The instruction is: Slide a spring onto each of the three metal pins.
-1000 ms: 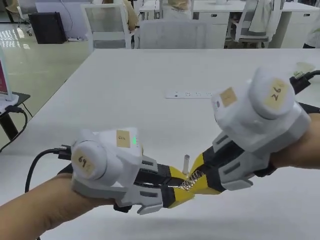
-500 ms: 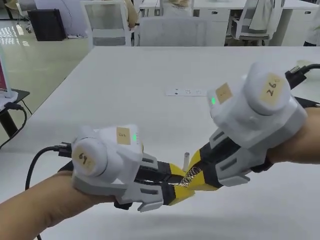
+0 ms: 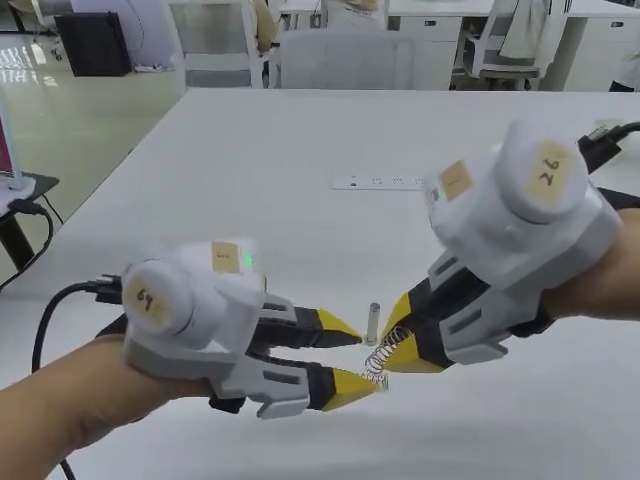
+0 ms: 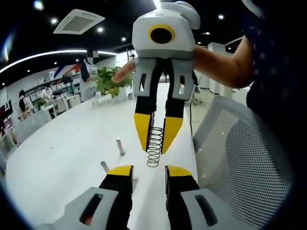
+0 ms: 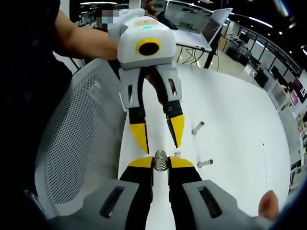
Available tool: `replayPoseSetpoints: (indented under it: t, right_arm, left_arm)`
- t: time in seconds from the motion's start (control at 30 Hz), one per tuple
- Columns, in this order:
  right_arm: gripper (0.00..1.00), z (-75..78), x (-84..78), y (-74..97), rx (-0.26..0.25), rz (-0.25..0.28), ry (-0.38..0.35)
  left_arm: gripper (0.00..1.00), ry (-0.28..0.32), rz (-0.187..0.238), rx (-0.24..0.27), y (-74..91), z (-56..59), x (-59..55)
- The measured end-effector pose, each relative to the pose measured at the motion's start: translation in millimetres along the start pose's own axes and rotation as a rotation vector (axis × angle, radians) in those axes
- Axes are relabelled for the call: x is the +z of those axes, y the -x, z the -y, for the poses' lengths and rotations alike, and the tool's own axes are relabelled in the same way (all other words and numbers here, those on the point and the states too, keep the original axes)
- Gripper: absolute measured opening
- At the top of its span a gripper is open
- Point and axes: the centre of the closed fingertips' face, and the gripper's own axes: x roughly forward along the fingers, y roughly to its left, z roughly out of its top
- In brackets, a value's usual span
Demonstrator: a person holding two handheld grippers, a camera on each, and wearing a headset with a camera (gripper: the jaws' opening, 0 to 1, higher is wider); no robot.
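A small coil spring (image 3: 377, 358) hangs between the yellow tips of my right gripper (image 3: 387, 348), which is shut on it. In the right gripper view the spring (image 5: 161, 159) sits end-on in my right gripper (image 5: 161, 164). My left gripper (image 3: 362, 362) faces it from the left, open, its tips just short of the spring. In the left gripper view my left gripper (image 4: 149, 168) is open below the spring (image 4: 153, 148). One metal pin (image 3: 374, 322) stands upright on the white table just behind the spring. Two pins (image 4: 120, 146) (image 4: 104, 166) stand to the left in the left gripper view.
A white power strip (image 3: 375, 183) lies mid-table, beyond the grippers. Chairs (image 3: 330, 60) line the far table edge. A white mesh chair (image 4: 240, 158) sits close to the near edge. A black cable (image 3: 50, 320) trails from the left gripper.
My left gripper has opened, let go of the spring and drawn back to the left. The spring stays in the right gripper, which has barely moved.
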Motion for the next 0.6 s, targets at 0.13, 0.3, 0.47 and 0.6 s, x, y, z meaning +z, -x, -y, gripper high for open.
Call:
replayPoseSetpoints:
  t: [0.13, 0.3, 0.47, 0.6]
  right_arm:
    - [0.08, 2.1, -3.5, 2.0, -0.005, -0.009, -0.005]
    - [0.08, 5.7, -7.8, 4.8, -0.013, -0.019, -0.013]
    - [0.08, 8.2, -13.4, 7.1, -0.017, -0.03, -0.023]
    - [0.08, 10.7, -18.3, 8.8, -0.019, -0.039, -0.032]
  left_arm:
    - [0.24, 0.015, -0.002, 0.012, 9.3, -3.1, -3.3]
    - [0.27, 0.04, -0.001, 0.048, 21.5, -10.2, -10.4]
    - [0.31, 0.071, 0.009, 0.087, 31.6, -16.8, -16.7]
    - [0.34, 0.095, 0.012, 0.117, 38.7, -20.9, -23.5]
